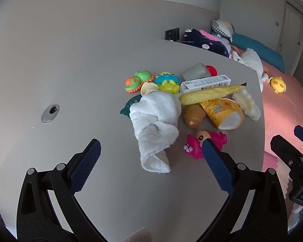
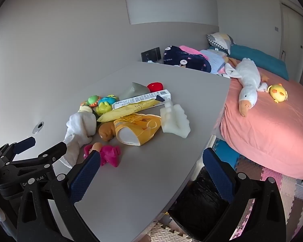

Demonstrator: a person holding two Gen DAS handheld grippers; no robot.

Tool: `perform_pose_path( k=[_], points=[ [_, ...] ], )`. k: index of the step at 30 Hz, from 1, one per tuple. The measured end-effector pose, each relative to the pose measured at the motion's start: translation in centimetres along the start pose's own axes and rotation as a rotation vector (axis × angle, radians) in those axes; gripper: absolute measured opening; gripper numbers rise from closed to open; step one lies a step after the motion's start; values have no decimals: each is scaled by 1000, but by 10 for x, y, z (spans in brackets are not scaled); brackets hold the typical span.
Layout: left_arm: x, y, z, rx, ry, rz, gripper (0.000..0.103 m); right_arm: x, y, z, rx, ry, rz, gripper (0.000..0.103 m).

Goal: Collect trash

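A pile lies on the grey table (image 1: 70, 70): a yellow corn snack bag (image 1: 222, 111) (image 2: 137, 127), a long yellow wrapper (image 1: 210, 93) (image 2: 127, 110), a white carton (image 1: 206, 82) (image 2: 143, 98), white foam packing (image 1: 246, 104) (image 2: 174, 121), a crumpled white cloth (image 1: 155, 125) (image 2: 80, 129), a pink toy (image 1: 202, 143) (image 2: 107, 153) and bright plastic toys (image 1: 151, 80). My left gripper (image 1: 151, 145) hovers open over the cloth's near end. My right gripper (image 2: 151, 159) stands open above the table's near right edge, nothing between its fingers.
A black-lined bin (image 2: 200, 203) sits under the table's right edge. A bed with a pink sheet (image 2: 272, 125) carries a white goose plush (image 2: 248, 80), a yellow plush (image 2: 277, 92) and pillows. Foam floor mats (image 2: 282, 185) lie below. A cable hole (image 1: 49, 113) marks the tabletop.
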State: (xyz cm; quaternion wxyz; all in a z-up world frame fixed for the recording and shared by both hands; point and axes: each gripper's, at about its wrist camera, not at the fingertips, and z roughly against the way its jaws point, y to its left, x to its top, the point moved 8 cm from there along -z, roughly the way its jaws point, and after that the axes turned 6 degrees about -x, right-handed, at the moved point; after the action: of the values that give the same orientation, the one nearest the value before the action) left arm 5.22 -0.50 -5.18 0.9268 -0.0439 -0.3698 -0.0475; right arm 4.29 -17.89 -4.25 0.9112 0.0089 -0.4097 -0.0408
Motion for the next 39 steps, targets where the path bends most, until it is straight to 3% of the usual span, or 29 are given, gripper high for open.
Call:
perform_pose_path(
  k=[6,39],
  points=[
    [-2,-1,-1,-42,14,20,97,0,0,2,2,-4,-3,100],
    [-1,6,0,-7,16,35,97,0,-6,7,-3,-9,-2,100]
  ],
)
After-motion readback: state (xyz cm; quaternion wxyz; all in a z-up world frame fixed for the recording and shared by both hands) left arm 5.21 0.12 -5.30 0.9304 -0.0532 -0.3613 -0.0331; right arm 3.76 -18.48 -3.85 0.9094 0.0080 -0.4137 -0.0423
